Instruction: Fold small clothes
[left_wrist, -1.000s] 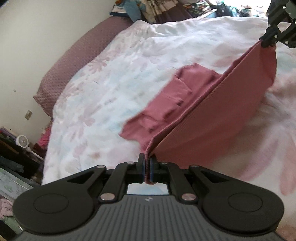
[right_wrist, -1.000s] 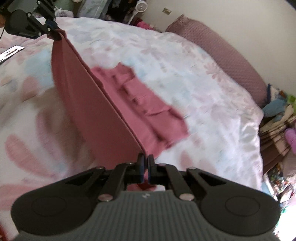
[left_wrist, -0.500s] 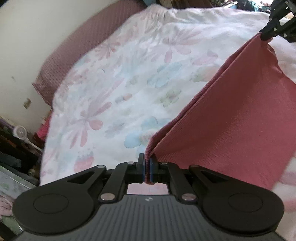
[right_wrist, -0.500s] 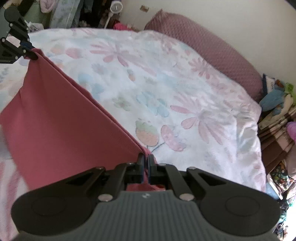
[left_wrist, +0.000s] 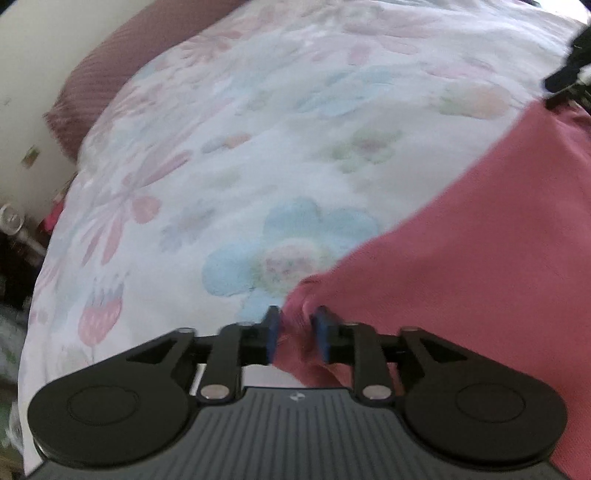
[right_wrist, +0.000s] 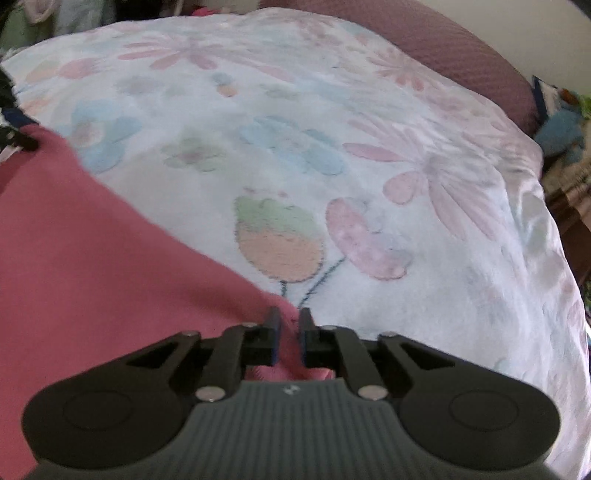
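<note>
Floral blanket (left_wrist: 258, 147) across the bed, pastel flowers in pink, blue and green, nothing lying on the stretch beyond the garment. Mauve textured cushion (left_wrist: 110, 66) along the wall, upper left of the left wrist view; same cushion (right_wrist: 443, 40) upper right of the right wrist view.

Pink ribbed garment (left_wrist: 480, 258) spread flat on the blanket, filling the right half of the left wrist view and the left half (right_wrist: 92, 258) of the right wrist view.

Left hand-held gripper (left_wrist: 297, 325): jaws opening, bunched corner of the garment between the blue pads, no longer pinched. Right hand-held gripper (right_wrist: 289, 325): jaws opening, garment corner in the gap, released.

Left wrist view only: right hand-held gripper as a dark blur at the upper right edge, at the garment's far corner; clutter at the far left edge, too blurred to name. Right wrist view only: blue stuffed toy (right_wrist: 561, 129) at the right edge; left hand-held gripper (right_wrist: 14, 122) at the left edge.
</note>
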